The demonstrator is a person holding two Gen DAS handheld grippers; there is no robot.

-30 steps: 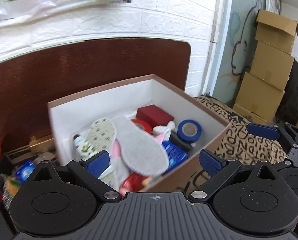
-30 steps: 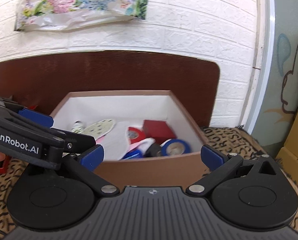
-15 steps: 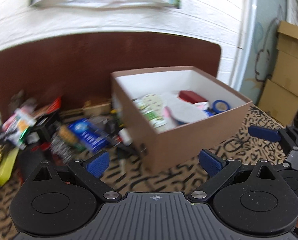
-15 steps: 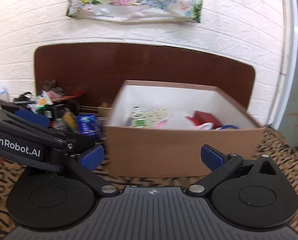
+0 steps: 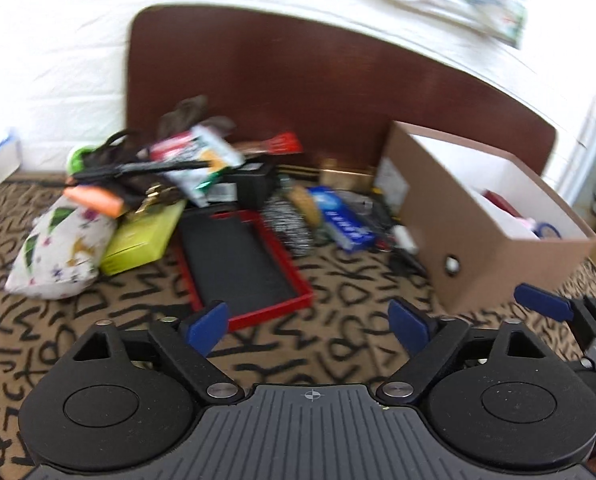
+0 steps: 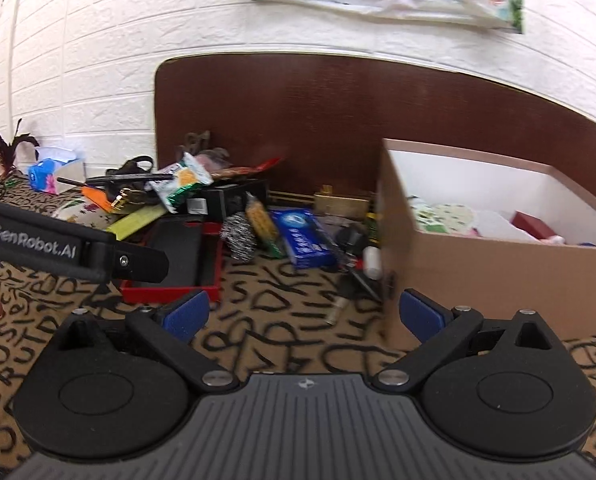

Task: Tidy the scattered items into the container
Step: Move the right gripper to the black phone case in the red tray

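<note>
A brown cardboard box point(image 5: 450, 236) point(image 6: 478, 272) with white inner walls stands at the right, holding several items. Left of it lies a loose pile: a red-rimmed black tray point(image 5: 238, 256) point(image 6: 178, 256), a blue packet point(image 5: 344, 222) point(image 6: 302, 236), a steel scourer point(image 5: 288, 226) point(image 6: 238, 236), a yellow-green box point(image 5: 138, 240), a patterned white pouch point(image 5: 58, 252) and snack wrappers point(image 5: 198, 160) point(image 6: 182, 182). My left gripper point(image 5: 308, 326) hovers just short of the tray, its jaws closing with nothing between them. My right gripper point(image 6: 302, 314) hangs over the cloth beside the box, jaws also closing, empty.
Everything rests on a tan cloth with black letters point(image 5: 338, 280) point(image 6: 282, 320). A dark brown board point(image 5: 318, 80) point(image 6: 338, 112) leans on the white brick wall behind. The left gripper's body point(image 6: 78, 248) crosses the right wrist view at left. A tissue box point(image 6: 46, 172) sits far left.
Both grippers have swung left, away from above the box, and sunk toward the cloth. The pile of loose items has come into view. Both pairs of jaws have narrowed slightly.
</note>
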